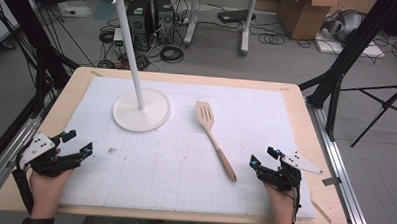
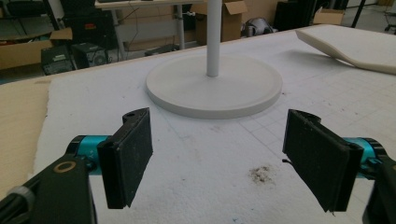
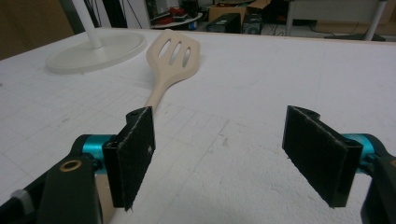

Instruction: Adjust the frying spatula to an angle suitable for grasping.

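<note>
While both grippers rest wide open and empty, the right gripper (image 1: 263,157) sits just right of the slotted wooden spatula (image 1: 215,139), the left gripper (image 1: 78,141) at the near left.

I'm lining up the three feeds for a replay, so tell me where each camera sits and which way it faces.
High view: above the near table edge, facing forward and down on the white mat; both forearms, left tool and right tool show.
Left gripper view: on the left tool, low, facing the white stand; its two open jaws show.
Right gripper view: on the right tool, low, facing the wooden spatula; its open jaws show.
Shared: both gripper views catch the stand's base and the spatula.
</note>
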